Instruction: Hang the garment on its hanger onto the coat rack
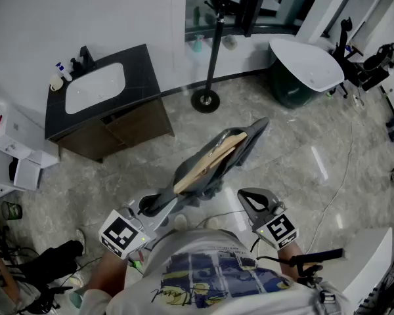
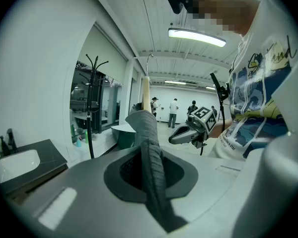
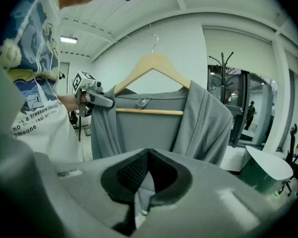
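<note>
The grey ribbed garment (image 1: 252,134) is being held in the air on a pale wooden hanger with a metal hook (image 1: 210,163), over the marbled grey floor (image 1: 295,169) and in front of the person's white printed T-shirt (image 1: 217,274). In the head view the wooden hanger is being carried slantwise, one end near the left gripper (image 1: 151,205) and the other pointing away from the person.

In the left gripper view a band of the grey ribbed garment (image 2: 148,133) is being pinched between the closed jaws of the left gripper (image 2: 148,150), the cloth running up from the jaws to the wooden hanger (image 2: 145,90), which is seen edge-on. From the right gripper view the pinch is seen at the garment's shoulder (image 3: 102,108), below one end of the wooden hanger (image 3: 156,63).

The jaws of the right gripper (image 3: 148,155) are drawn together, with a narrow fold of pale grey cloth lying in the slit between them; it looks to be the lower part of the grey ribbed garment (image 3: 203,123).

The black metal coat rack with a round base (image 1: 215,44) is standing well apart from the garment, further down the room, beside a dark vanity counter with a white basin (image 1: 141,77).
</note>
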The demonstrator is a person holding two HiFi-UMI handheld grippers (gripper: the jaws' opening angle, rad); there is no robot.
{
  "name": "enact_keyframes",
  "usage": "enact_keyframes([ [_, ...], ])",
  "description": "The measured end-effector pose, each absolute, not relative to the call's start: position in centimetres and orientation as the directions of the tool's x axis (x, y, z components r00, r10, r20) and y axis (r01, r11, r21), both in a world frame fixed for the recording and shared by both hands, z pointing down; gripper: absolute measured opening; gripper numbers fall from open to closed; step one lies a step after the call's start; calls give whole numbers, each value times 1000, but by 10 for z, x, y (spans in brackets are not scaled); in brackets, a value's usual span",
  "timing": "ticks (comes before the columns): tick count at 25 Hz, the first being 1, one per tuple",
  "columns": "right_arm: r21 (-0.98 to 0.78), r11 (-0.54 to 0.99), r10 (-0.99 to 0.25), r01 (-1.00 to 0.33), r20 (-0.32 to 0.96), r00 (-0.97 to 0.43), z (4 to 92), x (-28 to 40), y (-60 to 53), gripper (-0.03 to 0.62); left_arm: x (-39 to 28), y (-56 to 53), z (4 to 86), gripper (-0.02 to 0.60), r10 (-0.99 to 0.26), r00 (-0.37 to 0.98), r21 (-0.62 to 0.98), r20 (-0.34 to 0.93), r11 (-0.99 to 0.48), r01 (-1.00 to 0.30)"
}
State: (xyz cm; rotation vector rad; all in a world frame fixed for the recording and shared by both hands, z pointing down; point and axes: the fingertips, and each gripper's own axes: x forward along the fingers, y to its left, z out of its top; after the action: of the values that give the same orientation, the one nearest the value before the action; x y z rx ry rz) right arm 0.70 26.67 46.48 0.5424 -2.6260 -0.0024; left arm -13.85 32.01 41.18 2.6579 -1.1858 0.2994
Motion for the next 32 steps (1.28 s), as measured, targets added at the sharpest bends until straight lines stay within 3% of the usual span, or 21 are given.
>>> enact_keyframes([
  [8, 119, 891, -441, -438, 449, -777, 468, -23, 277, 0, -175, 321, 420, 25, -666, 696, 101, 269, -699, -708],
  [15, 9, 874, -429, -486, 483, -764, 489, -14, 263, 2, -189, 278, 422, 25, -630, 726, 124, 276, -726, -677],
  [18, 5, 870, -432, -493, 492, -756, 490, -8, 243, 34, -189, 244, 416, 25, -622, 734, 130, 273, -732, -669],
  [32, 32, 881, -444, -472, 397, -803, 469, 52, 33, 32, -140, 1, 361, 25, -612, 750, 86, 252, -758, -647],
])
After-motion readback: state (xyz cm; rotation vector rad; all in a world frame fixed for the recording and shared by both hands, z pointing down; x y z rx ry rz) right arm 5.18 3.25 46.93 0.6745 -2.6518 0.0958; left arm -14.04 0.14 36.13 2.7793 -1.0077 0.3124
